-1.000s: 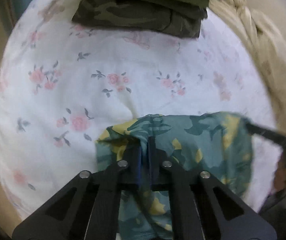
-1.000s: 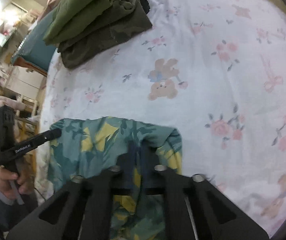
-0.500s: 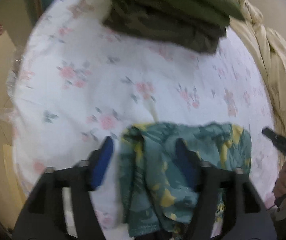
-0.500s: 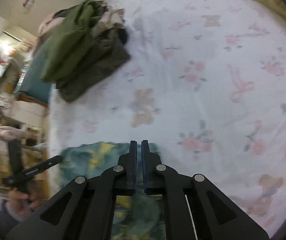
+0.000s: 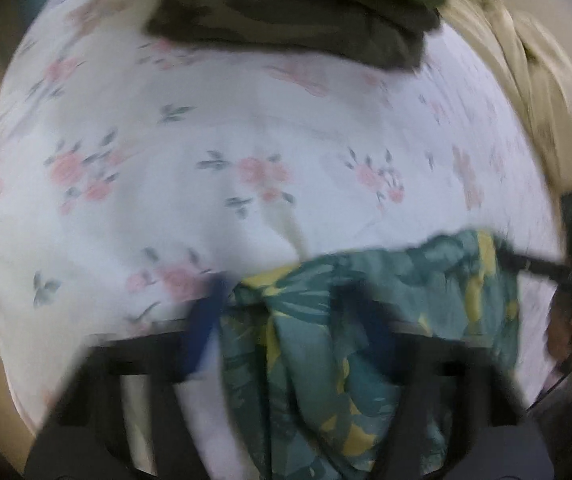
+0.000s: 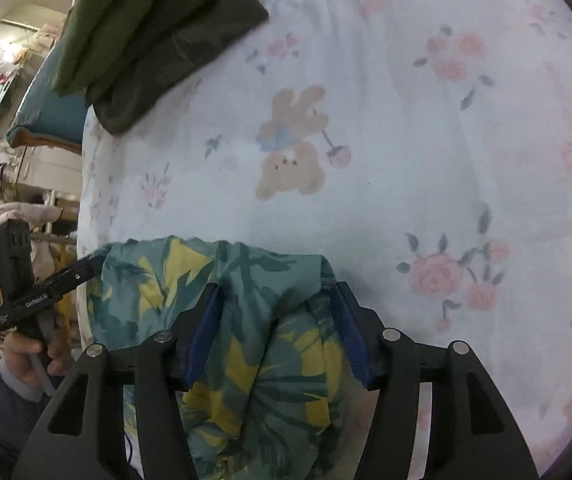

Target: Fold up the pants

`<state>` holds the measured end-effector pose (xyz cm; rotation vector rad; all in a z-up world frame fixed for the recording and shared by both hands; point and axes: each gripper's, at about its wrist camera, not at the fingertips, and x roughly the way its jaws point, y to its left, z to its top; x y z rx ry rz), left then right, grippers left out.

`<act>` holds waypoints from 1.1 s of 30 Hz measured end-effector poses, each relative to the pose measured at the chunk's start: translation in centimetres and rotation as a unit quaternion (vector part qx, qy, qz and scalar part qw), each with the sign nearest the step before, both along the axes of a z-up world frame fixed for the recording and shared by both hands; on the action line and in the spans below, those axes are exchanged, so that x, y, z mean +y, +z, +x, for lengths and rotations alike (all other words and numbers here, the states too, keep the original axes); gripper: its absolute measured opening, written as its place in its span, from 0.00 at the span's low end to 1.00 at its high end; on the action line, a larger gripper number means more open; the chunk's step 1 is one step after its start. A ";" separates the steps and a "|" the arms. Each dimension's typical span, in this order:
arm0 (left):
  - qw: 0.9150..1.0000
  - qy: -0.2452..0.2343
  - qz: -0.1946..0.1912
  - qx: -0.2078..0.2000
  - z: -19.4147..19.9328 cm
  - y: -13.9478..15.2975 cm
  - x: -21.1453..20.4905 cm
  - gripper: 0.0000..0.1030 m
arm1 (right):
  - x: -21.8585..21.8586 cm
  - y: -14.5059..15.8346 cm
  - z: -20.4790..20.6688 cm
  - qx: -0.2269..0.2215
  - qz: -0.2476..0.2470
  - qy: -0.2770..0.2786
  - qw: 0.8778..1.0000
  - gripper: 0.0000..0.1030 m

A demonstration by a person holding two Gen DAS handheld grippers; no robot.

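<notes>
The teal and yellow leaf-print pants lie bunched at the near edge of the bed, also in the blurred left wrist view. My right gripper is open, its blue-padded fingers standing on either side of a fold of the pants. My left gripper is open too, its fingers astride the other end of the cloth. Each gripper shows in the other's view, at the pants' far end: the left one and the right one.
A white floral bedsheet covers the bed. A stack of olive and camouflage folded clothes lies at the far side, also in the left wrist view. A beige quilt runs along the right. Room furniture stands beyond the bed's left edge.
Both grippers were shut on the pants a second ago. The left opened first, then the right; both now stand open around the cloth, which rests on the bed.
</notes>
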<state>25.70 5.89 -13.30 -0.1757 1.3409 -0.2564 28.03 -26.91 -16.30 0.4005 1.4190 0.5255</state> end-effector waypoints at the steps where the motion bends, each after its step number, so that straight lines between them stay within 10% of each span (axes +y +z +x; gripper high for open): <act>1: 0.999 -0.029 -0.011 0.005 0.1 -0.2 -0.8 0.06 | 0.3 0.0 0.2 0.001 0.003 0.011 1.000 0.33; 2: 0.999 -0.047 0.002 -0.004 0.2 0.1 -1.5 0.05 | 0.6 0.1 0.3 -0.002 0.001 0.019 1.000 0.14; 5: 0.998 -0.039 0.011 -0.042 1.1 2.2 -1.6 0.05 | 1.0 2.2 0.8 -0.058 -0.015 0.037 0.998 0.08; 10: 0.987 -0.043 0.018 -0.152 1.9 5.9 -1.7 0.05 | 0.7 6.1 1.6 -0.169 -0.025 0.009 0.985 0.08; 21: 0.965 -0.141 0.032 -0.219 -3.7 8.1 -1.3 0.05 | 0.9 9.7 -4.0 -0.280 -0.047 0.104 0.953 0.08; 28: 0.948 -0.219 0.037 -0.229 -9.7 8.9 -1.5 0.06 | 1.3 9.6 -9.8 -0.279 -0.085 0.179 0.940 0.07; 33: 0.920 -0.318 0.091 -0.210 -14.7 7.0 -4.1 0.06 | 2.0 8.1 -13.6 -0.249 -0.136 0.238 0.929 0.05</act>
